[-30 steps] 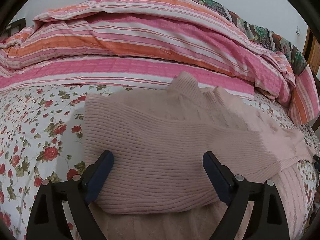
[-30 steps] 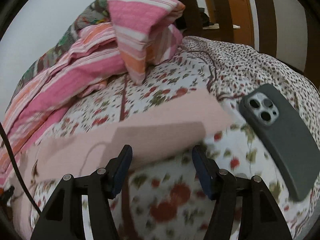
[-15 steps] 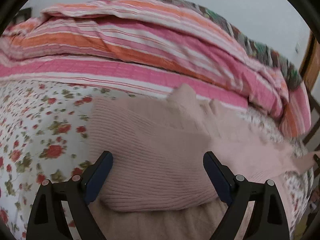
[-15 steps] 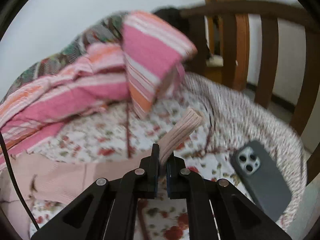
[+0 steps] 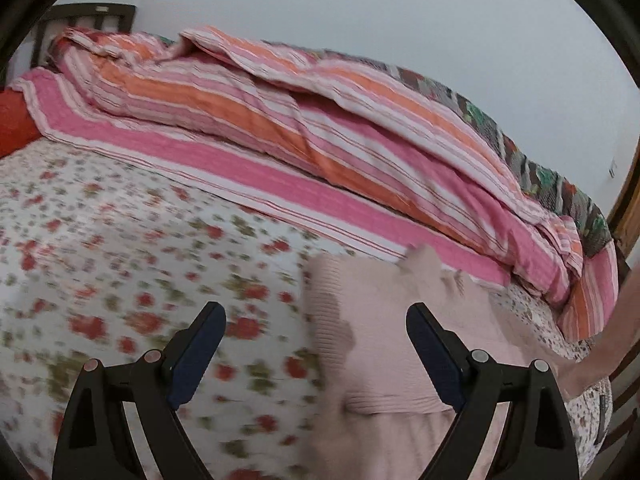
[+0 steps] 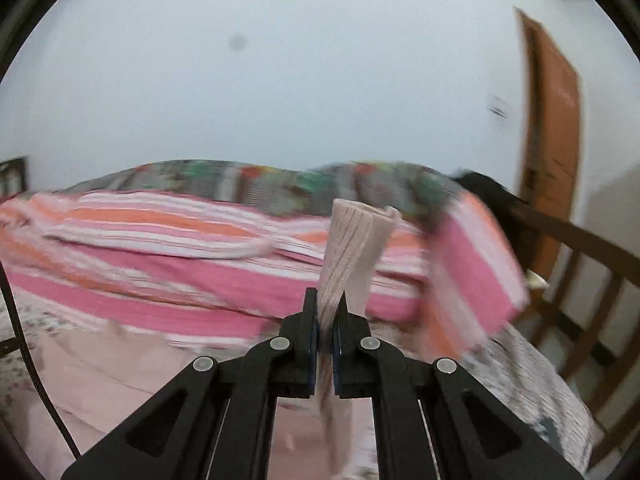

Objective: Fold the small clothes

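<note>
Right gripper [image 6: 326, 320]: clamped tight on the ribbed cuff [image 6: 356, 252] of the pink sweater; cuff end sticking up past the fingertips, lifted clear of the bed.
Sleeve: trailing down from the closed jaws, below and behind them, toward the rest of the garment; blurred lower down.
Left gripper [image 5: 316, 344]: wide open, nothing between the pads, hanging over the bed with one finger above the floral sheet and the other above the knit.
Pink sweater [image 5: 384, 340]: lying partly folded on the bed, right of centre in the left wrist view, upper edge just beside the striped quilt; pale pink mass also at lower left in the right wrist view.
Floral sheet [image 5: 120, 264]: red-flowered, blurred, spread left of the sweater.
Striped quilt [image 5: 320, 140]: pink, orange and white, bunched along the far side of the bed against the wall.
Bed rail [image 6: 580, 264]: dark wood, curving at the right edge.
Door [image 6: 552, 128]: orange-brown, behind the rail.
Sharpness: both views smeared, fine detail hard to read.
</note>
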`<state>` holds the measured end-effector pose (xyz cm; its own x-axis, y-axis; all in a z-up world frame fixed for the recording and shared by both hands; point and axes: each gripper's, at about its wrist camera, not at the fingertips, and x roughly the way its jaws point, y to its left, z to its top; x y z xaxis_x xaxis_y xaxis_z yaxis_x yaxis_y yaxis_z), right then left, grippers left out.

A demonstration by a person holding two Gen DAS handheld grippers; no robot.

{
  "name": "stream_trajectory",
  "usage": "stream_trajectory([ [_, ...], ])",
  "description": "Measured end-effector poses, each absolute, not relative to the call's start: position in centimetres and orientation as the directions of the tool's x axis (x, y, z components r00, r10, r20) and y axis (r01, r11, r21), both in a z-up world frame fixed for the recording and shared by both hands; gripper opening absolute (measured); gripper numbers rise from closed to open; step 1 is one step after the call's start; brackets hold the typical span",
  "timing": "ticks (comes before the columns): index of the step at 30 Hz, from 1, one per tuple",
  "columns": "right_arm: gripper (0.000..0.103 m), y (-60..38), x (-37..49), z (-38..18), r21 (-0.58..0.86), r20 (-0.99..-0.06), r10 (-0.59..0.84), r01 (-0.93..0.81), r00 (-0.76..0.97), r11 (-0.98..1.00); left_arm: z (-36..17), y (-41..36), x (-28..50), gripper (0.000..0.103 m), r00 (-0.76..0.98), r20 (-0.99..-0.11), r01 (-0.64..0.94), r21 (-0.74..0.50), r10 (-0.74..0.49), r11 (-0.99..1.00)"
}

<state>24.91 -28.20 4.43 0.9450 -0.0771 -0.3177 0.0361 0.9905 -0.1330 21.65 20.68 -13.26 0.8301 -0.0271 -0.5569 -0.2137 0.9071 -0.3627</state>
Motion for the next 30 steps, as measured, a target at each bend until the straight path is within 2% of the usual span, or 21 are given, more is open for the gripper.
stream_trajectory([
  [5,0.005,-15.5,26.3,3.8,-0.151,-0.341,0.136,-0.197,0.93,0.969,-13.3,25.2,19.8,0.091,0.837,-0.547,-0.283,-0.407,0.016,0.869],
  [9,0.005,-4.2,27.6,-0.8,-0.058,-0.478,0.358,-0.435,0.802,0.898,-13.7,27.9,18.8,0.091,0.839,-0.544,-0.319,-0.461,0.02,0.828],
  [14,0.007,4.0,29.1,-8.9,-0.005,-0.655,0.408,-0.544,0.636,0.839,-13.6,27.8,19.1,0.091,0.834,-0.551,-0.31,-0.423,0.03,0.852],
  [15,0.022,4.7,29.5,-10.3,0.029,-0.687,0.421,-0.556,0.592,0.831,-13.5,27.8,19.0,0.091,0.835,-0.549,-0.301,-0.417,0.026,0.857],
  [17,0.043,5.1,30.4,-12.2,0.07,-0.752,0.41,-0.556,0.515,0.828,-13.5,27.4,19.2,0.091,0.836,-0.548,-0.285,-0.413,0.014,0.865],
  [19,0.044,3.9,29.7,-12.6,0.126,-0.75,0.457,-0.576,0.477,0.808,-13.5,26.8,19.5,0.091,0.837,-0.548,-0.264,-0.419,-0.01,0.869],
  [23,0.068,-0.9,27.4,-9.6,0.128,-0.681,0.483,-0.56,0.551,0.819,-13.6,25.0,20.3,0.09,0.829,-0.553,-0.197,-0.432,-0.085,0.88],
  [24,0.071,-3.1,26.5,-8.8,0.134,-0.65,0.485,-0.54,0.585,0.831,-13.7,24.3,20.5,0.09,0.826,-0.551,-0.167,-0.438,-0.117,0.883],
  [27,0.072,-9.8,24.7,-7.4,0.104,-0.591,0.395,-0.419,0.703,0.902,-13.8,22.4,21.2,0.089,0.815,-0.536,-0.077,-0.477,-0.22,0.876],
  [30,0.072,-16.5,23.8,-7.8,0.065,-0.595,0.248,-0.261,0.765,0.963,-14.2,20.3,22.0,0.084,0.792,-0.54,-0.021,-0.49,-0.284,0.871],
])
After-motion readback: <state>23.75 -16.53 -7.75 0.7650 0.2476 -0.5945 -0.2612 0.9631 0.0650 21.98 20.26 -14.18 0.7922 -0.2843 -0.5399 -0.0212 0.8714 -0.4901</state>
